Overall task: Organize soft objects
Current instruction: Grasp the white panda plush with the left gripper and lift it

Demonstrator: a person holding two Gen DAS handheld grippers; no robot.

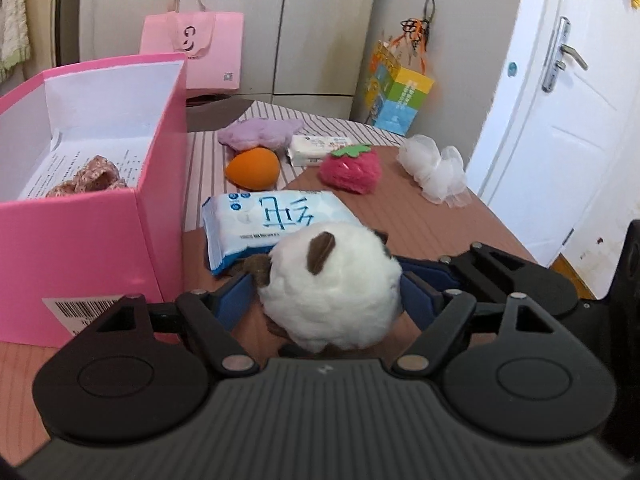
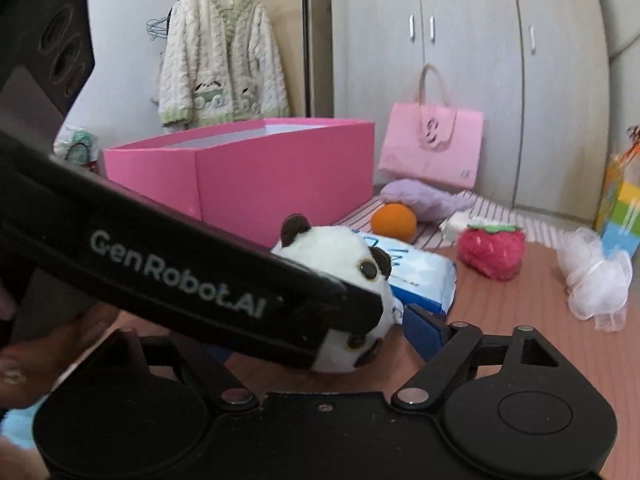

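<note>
A white panda plush [image 1: 332, 292] with brown ears sits between the blue fingers of my left gripper [image 1: 326, 288], which is shut on it, low over the brown table. It also shows in the right wrist view [image 2: 340, 252], with the left gripper's black body across it. My right gripper [image 2: 320, 332] is open just behind the plush; only its right blue finger [image 2: 424, 332] shows. The open pink box [image 1: 120, 208] stands left, a floral fabric piece [image 1: 88, 178] inside. Tissue pack [image 1: 272, 220], orange sponge [image 1: 253, 169], purple plush [image 1: 260, 132], strawberry plush [image 1: 352, 170] and white mesh puff [image 1: 436, 172] lie beyond.
A small white wipes pack [image 1: 316, 150] lies behind the strawberry. A pink paper bag [image 1: 194, 50] and a colourful bag [image 1: 396, 96] stand at the back by the wardrobe. A white door [image 1: 560, 120] is right of the table edge. A cardigan [image 2: 220, 56] hangs behind the box.
</note>
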